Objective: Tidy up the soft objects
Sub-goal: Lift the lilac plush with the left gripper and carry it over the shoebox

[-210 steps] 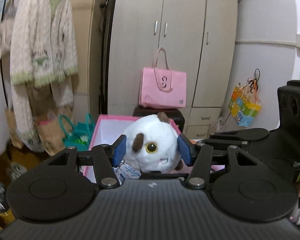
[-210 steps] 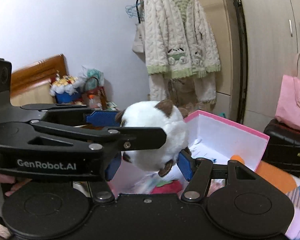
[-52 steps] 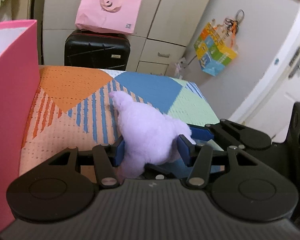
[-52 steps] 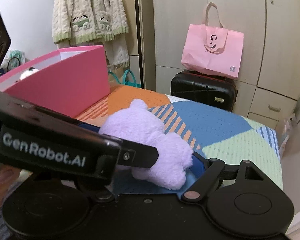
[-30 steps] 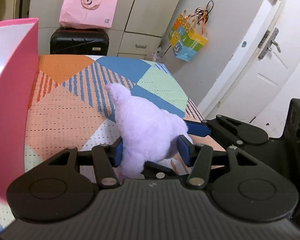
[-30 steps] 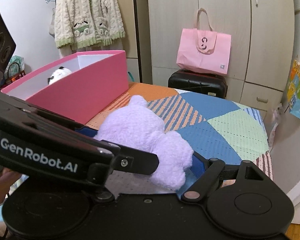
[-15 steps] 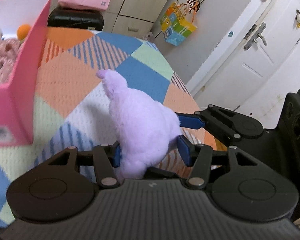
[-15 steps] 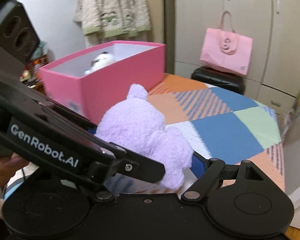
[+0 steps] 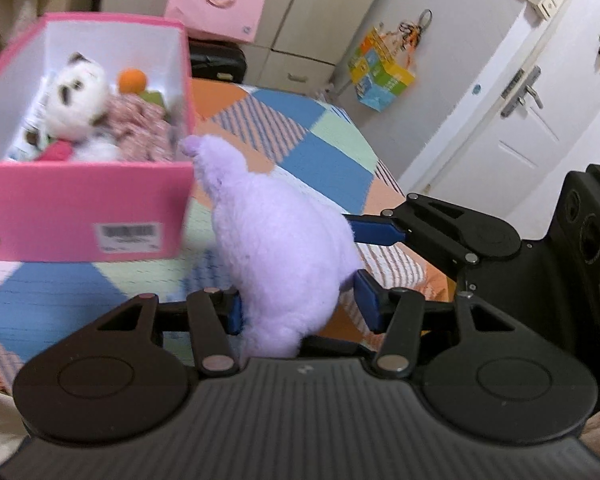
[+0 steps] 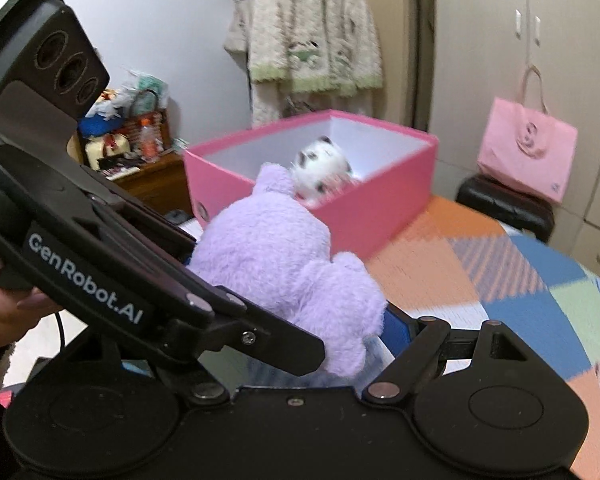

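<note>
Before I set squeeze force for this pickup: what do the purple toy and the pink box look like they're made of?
Purple toy: plush fabric with a fluffy matte pile, likely soft stuffing; its sides bulge between the blue pads of the left gripper. Pink box: looks like rigid cardboard, with thin flat walls, crisp corners, a white interior and a barcode sticker.

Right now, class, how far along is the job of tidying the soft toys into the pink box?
Done: the white spotted plush and other soft items lie inside the pink box. In hand: both the left gripper and the right gripper grip the purple plush, held above the bed just beside the box. Left: carry it over the rim and release it inside.
</note>
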